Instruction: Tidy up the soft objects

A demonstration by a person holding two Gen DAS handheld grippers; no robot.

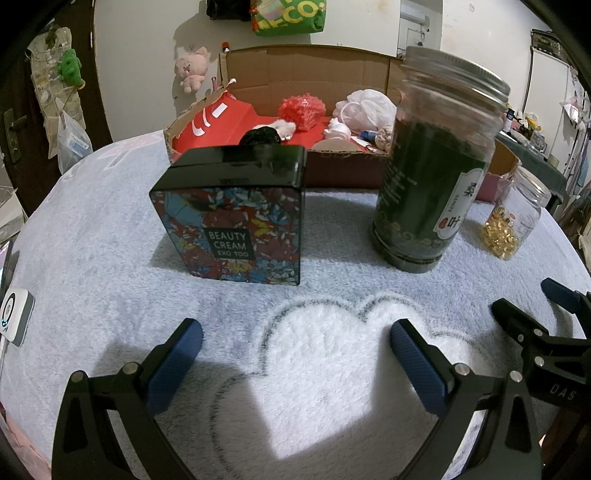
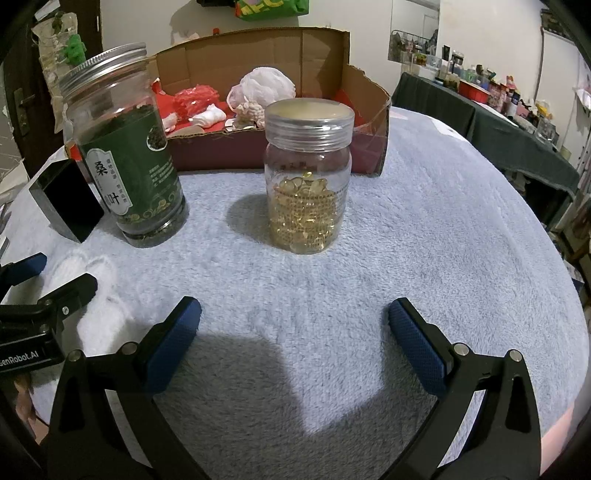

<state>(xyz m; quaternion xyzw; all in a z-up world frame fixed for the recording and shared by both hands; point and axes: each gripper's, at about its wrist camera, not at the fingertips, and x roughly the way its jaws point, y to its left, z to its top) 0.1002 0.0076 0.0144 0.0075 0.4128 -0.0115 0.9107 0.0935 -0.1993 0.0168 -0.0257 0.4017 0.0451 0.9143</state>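
Both the left tongs (image 1: pixel 295 339) and right tongs (image 2: pixel 294 317) gape wide and empty over the fleece-covered counter (image 2: pixel 424 240). Soft objects (image 1: pixel 364 105) lie in the cardboard box (image 1: pixel 295 66) at upper centre.

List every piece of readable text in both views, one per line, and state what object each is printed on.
"BEAUTY CREAM EXO TOO": floral box.
"桑" and "叶": green tea jar label; its small print is unreadable.
"GenRobot.AI", first letter partly cut off: left gripper body.
"DAS": right gripper body, cut off.
"ECO": green bag, partial.
Capsule jar print: too faint.
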